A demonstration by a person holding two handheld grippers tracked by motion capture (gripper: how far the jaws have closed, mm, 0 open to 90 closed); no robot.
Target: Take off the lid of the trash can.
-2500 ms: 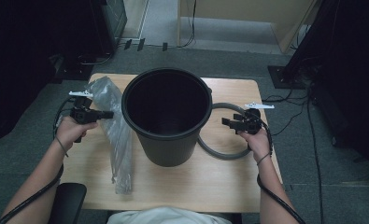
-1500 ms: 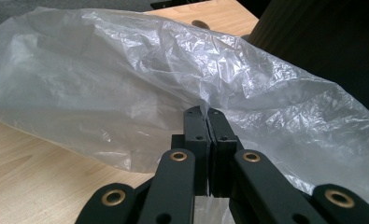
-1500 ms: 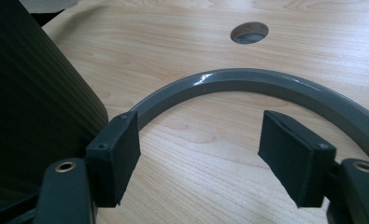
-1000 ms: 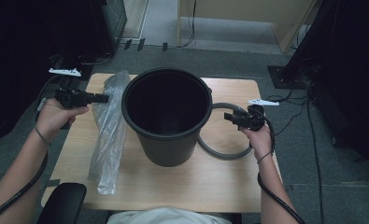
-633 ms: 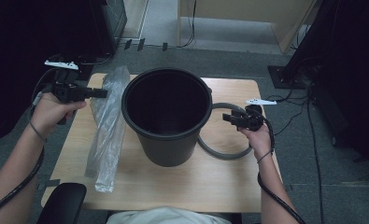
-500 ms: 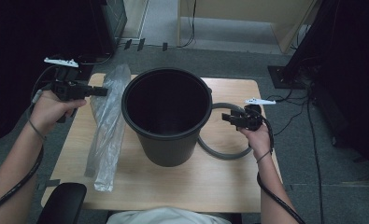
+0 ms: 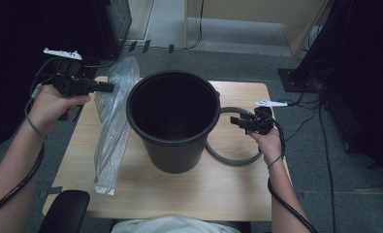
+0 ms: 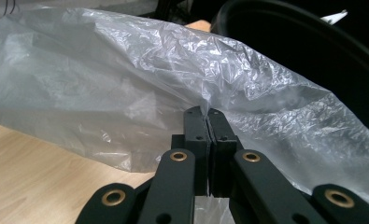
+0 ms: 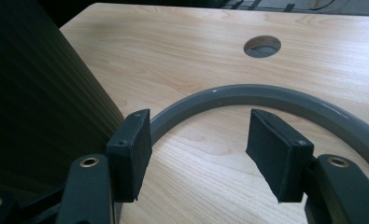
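Clear plastic bag point(image 7: 112, 116), left of the black bin point(image 7: 172, 119): my left gripper point(image 7: 106, 88) is clenched on its far end, holding that end above the table point(image 7: 189, 194), presumably to line the bin. Right gripper point(image 7: 233, 120), jaws apart and grasping nothing, waits right of the bin over the grey ring point(image 9: 266, 95).

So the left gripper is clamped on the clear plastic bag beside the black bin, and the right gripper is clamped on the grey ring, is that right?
Not quite. The left gripper is clamped on the clear plastic bag beside the black bin, but the right gripper is open: the right gripper view shows its jaws apart above the table, with the grey ring lying untouched beyond them.
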